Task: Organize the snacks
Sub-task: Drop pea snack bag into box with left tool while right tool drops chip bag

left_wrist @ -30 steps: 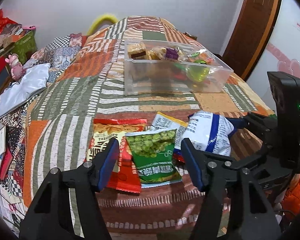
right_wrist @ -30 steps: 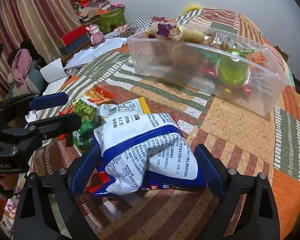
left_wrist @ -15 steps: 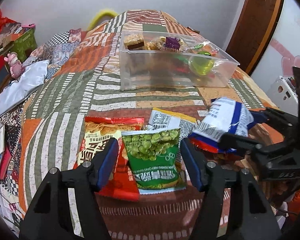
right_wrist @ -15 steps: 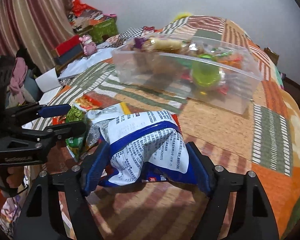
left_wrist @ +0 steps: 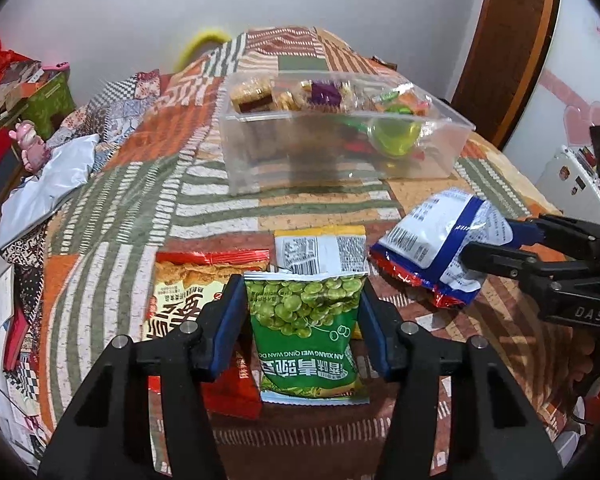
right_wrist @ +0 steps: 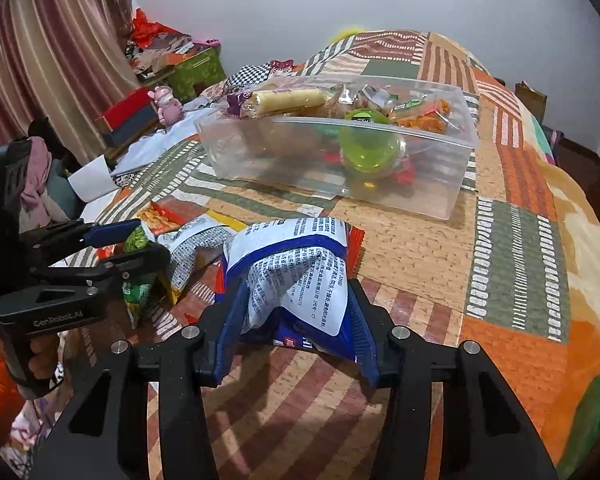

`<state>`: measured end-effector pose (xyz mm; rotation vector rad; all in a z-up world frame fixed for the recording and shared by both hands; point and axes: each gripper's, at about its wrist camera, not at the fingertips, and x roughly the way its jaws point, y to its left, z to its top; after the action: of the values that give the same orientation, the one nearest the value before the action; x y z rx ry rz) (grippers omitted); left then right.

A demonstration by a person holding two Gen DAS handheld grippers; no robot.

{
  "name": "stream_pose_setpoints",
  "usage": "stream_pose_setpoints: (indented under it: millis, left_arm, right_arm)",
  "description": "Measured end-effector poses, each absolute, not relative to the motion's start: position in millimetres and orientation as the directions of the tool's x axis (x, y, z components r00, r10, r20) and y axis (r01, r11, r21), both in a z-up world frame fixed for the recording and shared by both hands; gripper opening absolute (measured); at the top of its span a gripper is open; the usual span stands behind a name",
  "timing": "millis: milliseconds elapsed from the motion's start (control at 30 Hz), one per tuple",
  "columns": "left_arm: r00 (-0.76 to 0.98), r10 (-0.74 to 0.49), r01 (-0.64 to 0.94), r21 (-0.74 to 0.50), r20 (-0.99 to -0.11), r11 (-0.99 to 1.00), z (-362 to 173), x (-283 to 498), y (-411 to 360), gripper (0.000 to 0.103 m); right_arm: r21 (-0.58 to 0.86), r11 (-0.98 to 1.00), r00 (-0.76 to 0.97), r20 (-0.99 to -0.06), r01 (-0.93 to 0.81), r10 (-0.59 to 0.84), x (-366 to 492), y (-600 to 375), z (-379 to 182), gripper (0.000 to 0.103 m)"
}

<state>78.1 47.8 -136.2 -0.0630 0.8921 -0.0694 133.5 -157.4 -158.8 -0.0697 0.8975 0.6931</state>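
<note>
On the patchwork bedspread, a green pea bag [left_wrist: 304,312] lies between the pads of my left gripper [left_wrist: 302,320]. The jaws are closing and the pads touch both its sides. My right gripper [right_wrist: 296,320] is closing on a white and blue snack bag [right_wrist: 296,264], crumpled between its pads and raised off the cover. In the left wrist view that bag [left_wrist: 432,240] hangs at the right in the right gripper [left_wrist: 496,240]. A red snack bag [left_wrist: 180,292] and a yellow-and-white bag [left_wrist: 320,246] lie beside the green one. Farther back stands a clear plastic box [left_wrist: 340,160] holding several snacks.
The bed's near edge runs just under both grippers. Left of the bed are a white cloth [left_wrist: 48,184], a pink toy [left_wrist: 30,144] and piled boxes [right_wrist: 188,64]. A brown door [left_wrist: 508,48] stands at the back right. Bare bedspread [right_wrist: 512,240] lies right of the box.
Both grippers' jaws have narrowed: the left onto the green pea bag, the right squeezing the white and blue bag. The right gripper lifted that bag and carried it away from the other bags.
</note>
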Motion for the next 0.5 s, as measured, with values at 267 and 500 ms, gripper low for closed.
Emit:
stream_pose_setpoints:
  millis: [267, 500]
  left_arm:
    - [0.655, -0.103, 0.033, -0.108, -0.749, 0.994, -122.1, 78.5, 49.5, 0.053]
    - [0.655, -0.114, 0.027, -0.128, -0.747, 0.991, -124.3, 82.7, 49.0, 0.053]
  right_arm:
    - [0.252, 0.767, 0.358, -0.770, -0.591, 0.529, 157.4, -147.2, -162.9, 0.062]
    - [0.227, 0.736, 0.332, -0.782, -0.638, 0.528, 159.3, -133.8, -165.2, 0.054]
